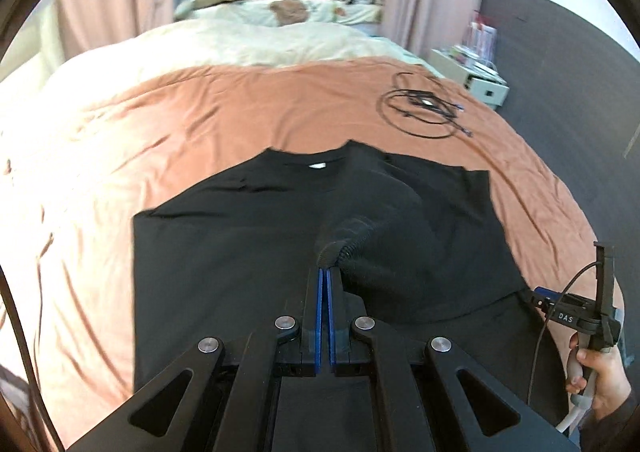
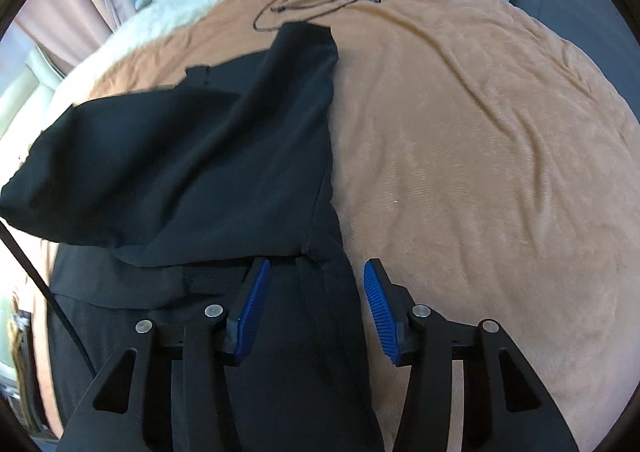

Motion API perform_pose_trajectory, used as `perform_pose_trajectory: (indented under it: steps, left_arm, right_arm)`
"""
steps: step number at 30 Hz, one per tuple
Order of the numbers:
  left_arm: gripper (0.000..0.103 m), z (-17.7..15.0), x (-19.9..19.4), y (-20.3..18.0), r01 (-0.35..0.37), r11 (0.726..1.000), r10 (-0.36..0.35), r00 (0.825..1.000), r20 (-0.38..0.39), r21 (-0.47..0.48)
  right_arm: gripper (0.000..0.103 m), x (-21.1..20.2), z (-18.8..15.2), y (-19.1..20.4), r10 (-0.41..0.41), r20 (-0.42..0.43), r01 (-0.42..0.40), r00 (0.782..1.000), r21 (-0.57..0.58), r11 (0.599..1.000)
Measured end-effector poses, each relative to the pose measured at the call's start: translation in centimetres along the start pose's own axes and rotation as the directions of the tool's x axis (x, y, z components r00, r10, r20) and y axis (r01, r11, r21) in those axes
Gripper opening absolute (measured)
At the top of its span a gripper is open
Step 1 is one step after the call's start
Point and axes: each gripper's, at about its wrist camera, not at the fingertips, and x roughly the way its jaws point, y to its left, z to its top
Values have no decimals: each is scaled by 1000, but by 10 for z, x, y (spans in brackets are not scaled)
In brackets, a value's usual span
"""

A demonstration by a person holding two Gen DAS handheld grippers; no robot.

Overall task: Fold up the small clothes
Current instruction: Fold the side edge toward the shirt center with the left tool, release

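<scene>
Soft daylight, fisheye-bent edges, slight motion blur.

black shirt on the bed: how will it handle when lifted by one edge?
Likely floppy: the black shirt drapes limply from the shut left claw. Probably light, since a thin pinch carries a whole fold. It may drag on the brown blanket, whose surface looks fuzzy.

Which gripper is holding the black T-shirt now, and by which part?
The left gripper pinches the T-shirt by a ribbed edge, lifted over the body. The right gripper is open, holding nothing.
</scene>
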Motion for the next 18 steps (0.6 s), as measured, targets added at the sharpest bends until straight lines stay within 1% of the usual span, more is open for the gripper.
perform_pose_trajectory:
  steps: [3,5,6,7,11,12,14,15,17,18]
  left_arm:
    - [2,-11,-3,22,-12,999,11,1000,-16,-50]
    - [2,-20,-2,35,-23,997,20,999,-32,-77]
    - [2,-25,-1,39,-27,996,24,999,-39,-84]
    - [2,-31,0,44,-31,995,27,999,-47,-91]
    - [3,-51,14,65,-55,992,41,992,-118,-114]
    - [3,-55,17,69,-75,991,59,990,-131,-115]
    - [3,-61,17,79,-116,987,101,986,-134,-111]
    - [6,-62,18,85,-119,985,102,985,-141,-122]
    - [21,-64,20,96,-120,981,97,984,-150,-150]
    - [36,-64,21,100,-123,979,99,984,-148,-162]
  right_arm:
    - [46,14,5,8,-30,-22,29,999,-24,999]
    - [46,21,7,16,-64,-24,63,998,-54,997]
    - [42,23,8,18,-79,-16,78,997,-60,995]
    - [39,24,10,18,-93,-5,93,996,-57,994]
    - [32,22,16,10,-99,25,99,995,-2,995]
    - [30,20,16,7,-98,34,98,995,12,995]
    - [30,12,13,2,-88,54,86,995,43,995]
    - [30,10,12,0,-72,57,69,996,52,996]
    - [30,9,8,-3,-65,51,62,997,58,996]
    - [30,11,5,-3,-72,44,70,996,57,996]
